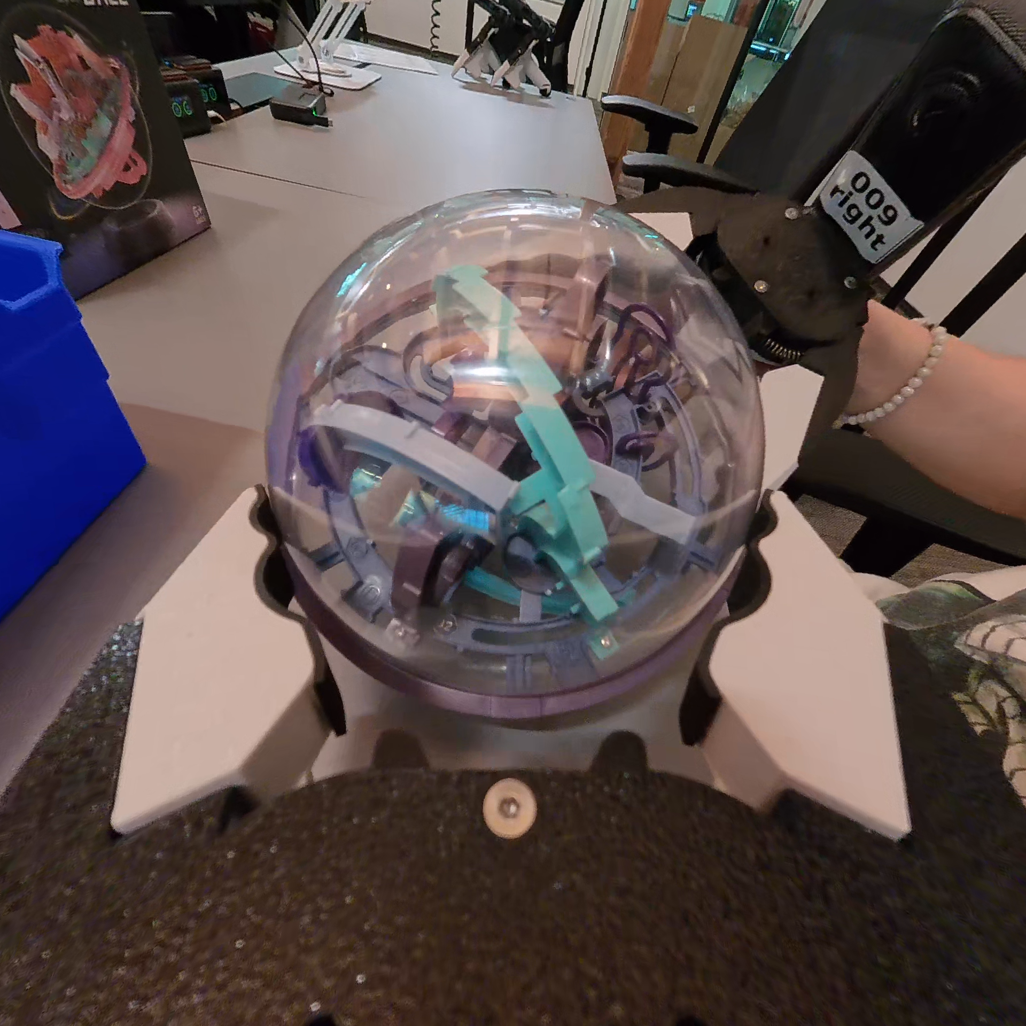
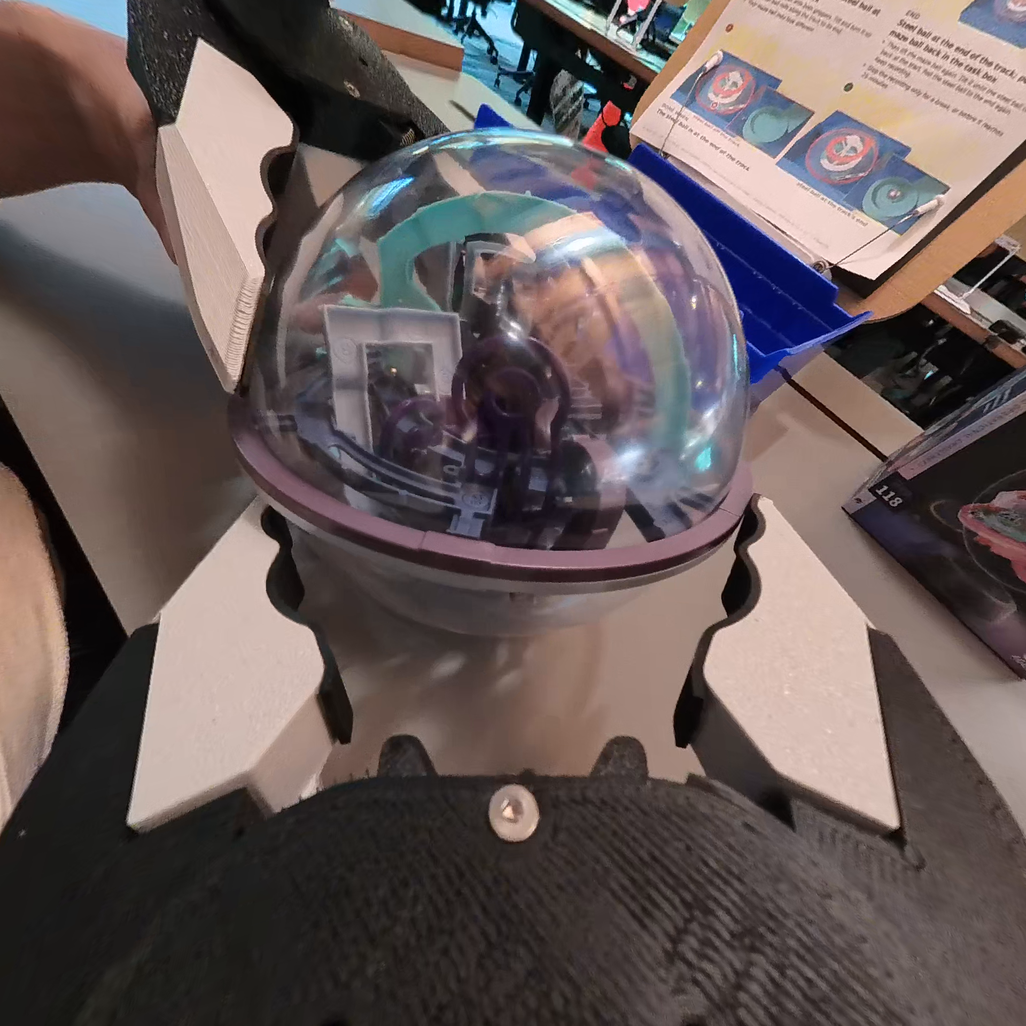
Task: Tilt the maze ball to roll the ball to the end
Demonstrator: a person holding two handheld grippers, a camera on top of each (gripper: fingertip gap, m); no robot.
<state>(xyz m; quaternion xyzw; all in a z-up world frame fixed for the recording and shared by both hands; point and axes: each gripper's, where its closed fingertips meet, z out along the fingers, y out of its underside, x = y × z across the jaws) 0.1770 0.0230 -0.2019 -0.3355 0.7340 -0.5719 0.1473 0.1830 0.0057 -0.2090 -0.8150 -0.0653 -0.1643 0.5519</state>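
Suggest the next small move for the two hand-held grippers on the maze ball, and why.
Probably a slow, slight tilt, pausing to find the steel ball. Both the left hand-held gripper and the right hand-held gripper clasp the maze ball clear of the table, but glare and blur hide the small ball among the tracks, so no direction can be picked.

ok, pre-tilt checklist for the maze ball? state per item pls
1. Left gripper on the maze ball: ok, its pads sit against both sides of the sphere.
2. Right gripper on the ball: ok, pads bear at the purple seam band.
3. Steel ball position on the track: cannot tell, not findable among the teal and grey tracks through the glare.
4. Ball lifted off the table: cannot tell; the underside is hidden in both views.
5. Room to tilt: ok but tight, with the blue bin to the left and the dark product box close by.
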